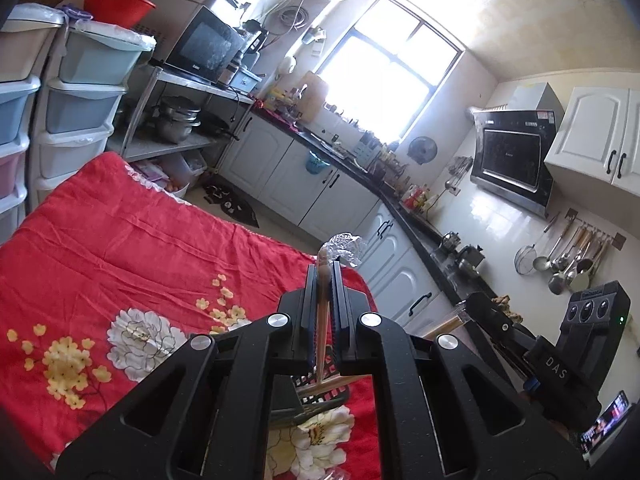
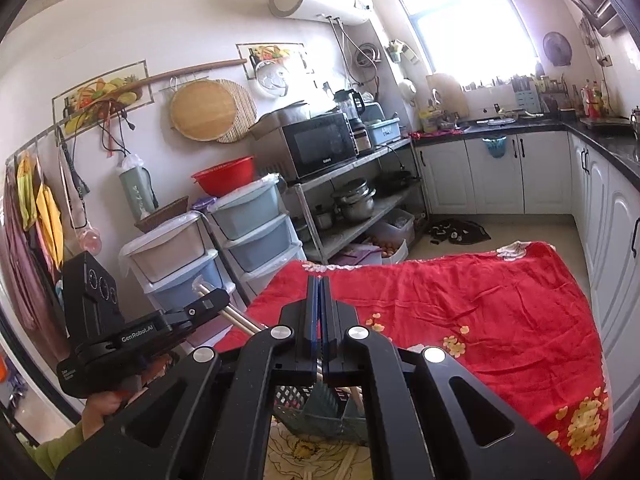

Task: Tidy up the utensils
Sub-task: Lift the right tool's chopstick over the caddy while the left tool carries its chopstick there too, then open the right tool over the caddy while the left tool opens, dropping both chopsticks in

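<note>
My left gripper [image 1: 323, 270] is shut on a long thin utensil [image 1: 321, 320] with a pale shaft and a brownish tip, held upright between the pads. The right wrist view shows that gripper [image 2: 208, 300] at the left with the shaft [image 2: 240, 320] slanting out of it. My right gripper [image 2: 319, 280] is shut, and nothing shows at its tip. It also appears at the right of the left wrist view [image 1: 478, 304], next to some wooden sticks [image 1: 446, 323]; whether it touches them I cannot tell. Under both grippers stands a dark lattice basket [image 1: 320, 398] [image 2: 316, 412] holding sticks.
The table wears a red floral cloth [image 1: 120, 248] [image 2: 480, 300]. Crumpled clear wrap [image 1: 344, 246] lies at its far edge. Plastic drawer towers [image 2: 256, 232], a metal rack with a microwave [image 2: 316, 144] and white cabinets under a dark counter [image 1: 360, 184] surround it. A hand [image 2: 104, 404] holds the left gripper.
</note>
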Demonstrator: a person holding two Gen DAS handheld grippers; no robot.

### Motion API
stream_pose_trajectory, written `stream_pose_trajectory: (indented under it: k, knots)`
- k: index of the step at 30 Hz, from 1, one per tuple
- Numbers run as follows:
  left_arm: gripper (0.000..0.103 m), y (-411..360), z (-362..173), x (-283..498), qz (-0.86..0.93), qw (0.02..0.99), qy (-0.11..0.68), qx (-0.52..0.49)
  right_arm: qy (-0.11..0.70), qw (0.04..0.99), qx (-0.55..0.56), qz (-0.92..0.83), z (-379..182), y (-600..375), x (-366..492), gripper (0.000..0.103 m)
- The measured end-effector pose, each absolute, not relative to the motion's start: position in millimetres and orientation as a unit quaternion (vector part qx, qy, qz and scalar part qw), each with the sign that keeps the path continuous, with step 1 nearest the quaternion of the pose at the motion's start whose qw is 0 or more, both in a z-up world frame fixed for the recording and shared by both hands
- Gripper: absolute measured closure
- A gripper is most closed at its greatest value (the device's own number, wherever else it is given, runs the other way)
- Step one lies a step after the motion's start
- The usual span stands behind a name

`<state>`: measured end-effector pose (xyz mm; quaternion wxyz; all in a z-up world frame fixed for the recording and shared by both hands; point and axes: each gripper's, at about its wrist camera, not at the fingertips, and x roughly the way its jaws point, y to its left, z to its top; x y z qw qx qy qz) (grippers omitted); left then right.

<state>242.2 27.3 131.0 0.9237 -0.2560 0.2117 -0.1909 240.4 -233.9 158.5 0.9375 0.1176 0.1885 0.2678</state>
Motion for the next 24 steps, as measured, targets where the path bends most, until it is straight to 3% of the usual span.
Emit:
stream_pose_trajectory:
  k: [9,10,12,14,16,24]
  knots:
    - [0.097,19.5,112.9,250.2,-0.198,0.919,0.237,-0.244,0.223,0.935,0.117,0.25,135.3,-234.5,250.1,0.098]
    - [0.09,18.5,111.5,250.0,-0.198,0.919,0.24,-0.242,0.226,0.935,0.116,0.247,132.3,-234.9,249.9,0.096]
    - [0.077,17.2,108.9,249.6,-0.197,0.919,0.244,-0.238,0.229,0.936,0.116,0.242,127.1,-237.1,248.1,0.079]
    - [0.07,16.1,107.6,247.4,-0.201,0.919,0.246,-0.234,0.23,0.936,0.118,0.238,123.4,-239.6,245.9,0.071]
    - [0.059,15.7,107.3,244.6,-0.2,0.921,0.244,-0.23,0.231,0.937,0.118,0.234,119.8,-242.0,244.0,0.071]
    - [0.039,16.5,105.2,231.6,-0.197,0.926,0.238,-0.216,0.229,0.941,0.117,0.221,114.6,-252.1,233.0,0.053]
